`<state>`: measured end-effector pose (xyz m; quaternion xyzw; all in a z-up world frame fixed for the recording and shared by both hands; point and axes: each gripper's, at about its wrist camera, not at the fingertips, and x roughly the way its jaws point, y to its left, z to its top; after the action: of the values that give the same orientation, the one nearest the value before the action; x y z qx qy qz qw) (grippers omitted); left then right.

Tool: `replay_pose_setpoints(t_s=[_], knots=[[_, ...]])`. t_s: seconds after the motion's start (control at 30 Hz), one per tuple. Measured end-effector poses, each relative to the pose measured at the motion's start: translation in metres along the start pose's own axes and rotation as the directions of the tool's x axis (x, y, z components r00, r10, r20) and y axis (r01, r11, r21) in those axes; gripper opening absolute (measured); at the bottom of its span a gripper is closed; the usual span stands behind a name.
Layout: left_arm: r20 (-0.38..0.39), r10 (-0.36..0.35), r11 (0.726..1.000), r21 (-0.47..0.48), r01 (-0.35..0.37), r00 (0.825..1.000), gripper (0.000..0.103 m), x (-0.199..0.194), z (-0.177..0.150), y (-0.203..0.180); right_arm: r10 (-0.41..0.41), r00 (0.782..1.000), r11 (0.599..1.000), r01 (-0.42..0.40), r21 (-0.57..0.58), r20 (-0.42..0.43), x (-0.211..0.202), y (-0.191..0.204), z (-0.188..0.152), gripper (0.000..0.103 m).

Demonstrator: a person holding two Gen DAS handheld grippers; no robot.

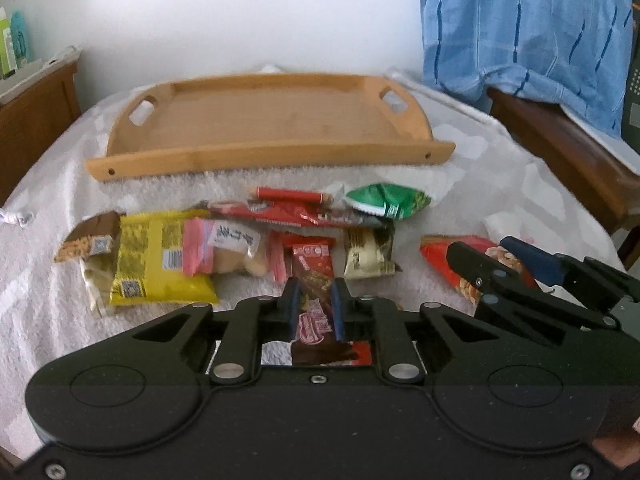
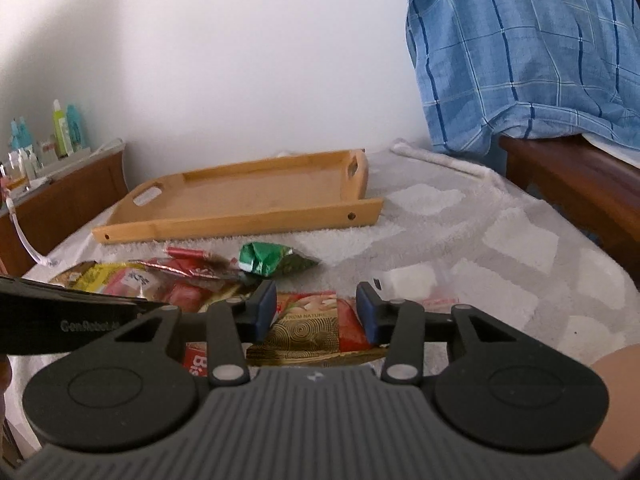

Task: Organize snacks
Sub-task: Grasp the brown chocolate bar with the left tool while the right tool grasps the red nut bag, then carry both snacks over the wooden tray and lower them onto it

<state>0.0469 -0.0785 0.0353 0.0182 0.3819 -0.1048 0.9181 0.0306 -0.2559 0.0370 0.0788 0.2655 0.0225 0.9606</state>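
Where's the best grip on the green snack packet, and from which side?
Take the green snack packet by its flat crimped end, the one nearest the red packets. Come from above with the right gripper, probably easiest: that end looks thin, while the body is puffed and could slip. It lies apart, in front of the empty wooden tray.

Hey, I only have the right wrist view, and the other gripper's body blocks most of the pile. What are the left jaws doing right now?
Observer: The left gripper is shut on a brown and red chocolate bar packet at the pile's near edge.
Operator: Is anything crowding that bar on its right?
Observer: A cream and dark packet lies just right of it, clear of the pads.
Operator: And the far left end of the pile?
Observer: A pale clear-wrapped packet sticks out from under the left side of the big yellow packet.
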Motion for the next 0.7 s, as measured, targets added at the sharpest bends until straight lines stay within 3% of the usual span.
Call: replay_pose_setpoints(t_s=[0.1,0.13,0.2,0.27,0.3,0.33,0.4,0.43,0.7], knots=[[0.012,0.005,1.0,0.022,-0.005,1.0,0.023,0.003,-0.002,-0.003,-0.022,1.0,0.999,0.021,-0.046,-0.021,0.001,0.007,-0.004,0.053],[0.015,0.007,1.0,0.03,-0.008,1.0,0.026,0.004,-0.002,-0.005,-0.027,0.999,0.998,0.025,-0.053,-0.026,0.001,0.008,-0.005,0.06],[0.016,0.011,0.999,0.05,-0.012,1.0,0.029,0.007,-0.002,-0.007,-0.036,0.999,0.998,0.033,-0.059,-0.035,0.003,0.009,-0.006,0.065],[0.009,0.023,0.998,0.05,-0.024,1.0,0.031,0.011,-0.003,-0.007,-0.049,0.998,0.997,0.046,-0.057,-0.05,0.007,0.008,-0.007,0.066],[0.001,0.021,0.999,0.038,-0.021,1.0,0.031,0.013,-0.003,-0.005,-0.05,0.997,0.997,0.047,-0.055,-0.059,0.009,0.007,-0.007,0.066],[-0.018,0.004,1.0,0.013,-0.003,1.0,0.024,0.016,-0.003,-0.002,-0.048,0.996,0.998,0.045,-0.049,-0.071,0.013,0.006,-0.007,0.066],[-0.013,-0.014,0.999,-0.037,0.013,1.0,0.024,0.015,-0.004,0.004,-0.047,0.994,0.998,0.043,-0.04,-0.094,0.018,0.006,-0.008,0.066],[-0.013,-0.008,0.999,-0.037,0.008,1.0,0.024,0.013,-0.004,0.004,-0.046,0.994,0.998,0.042,-0.04,-0.101,0.018,0.006,-0.009,0.053],[0.051,-0.004,1.0,-0.023,0.005,0.999,0.024,-0.013,0.006,0.004,0.032,0.999,0.999,-0.032,-0.001,-0.036,0.003,0.002,-0.002,0.049]])
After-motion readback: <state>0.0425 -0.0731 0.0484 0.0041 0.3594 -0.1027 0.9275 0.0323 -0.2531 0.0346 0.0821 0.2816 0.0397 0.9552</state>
